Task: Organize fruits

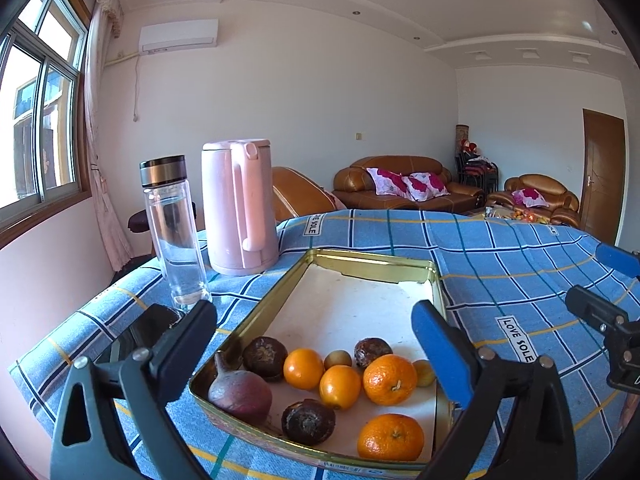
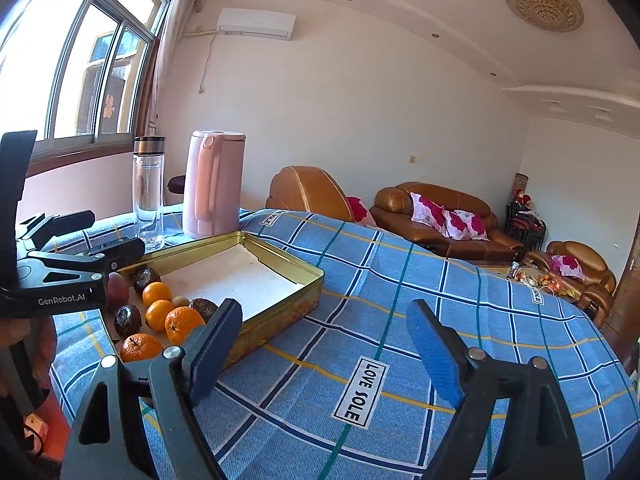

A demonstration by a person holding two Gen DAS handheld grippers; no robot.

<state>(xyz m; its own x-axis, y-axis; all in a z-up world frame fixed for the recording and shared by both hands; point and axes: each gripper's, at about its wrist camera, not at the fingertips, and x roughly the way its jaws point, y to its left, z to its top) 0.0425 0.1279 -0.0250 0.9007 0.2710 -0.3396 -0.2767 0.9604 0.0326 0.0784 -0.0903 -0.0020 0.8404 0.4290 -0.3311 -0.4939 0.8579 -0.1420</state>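
Blue-checked worktop (image 2: 440,280), fruit crowded into near end of gold tin (image 1: 372,258), left hand-held gripper (image 1: 316,348) poised wide open above, right hand-held gripper (image 2: 324,344) likewise empty beside.

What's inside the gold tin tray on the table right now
The gold tin tray holds four oranges, three dark wrinkled fruits, a reddish fruit and two small yellow-green ones, all at its near end. The white liner beyond is bare.

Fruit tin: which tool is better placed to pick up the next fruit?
Left. The left tool hangs open right over the fruit cluster in the tin, nearest an orange. The right tool is open over bare tablecloth beside the tin.
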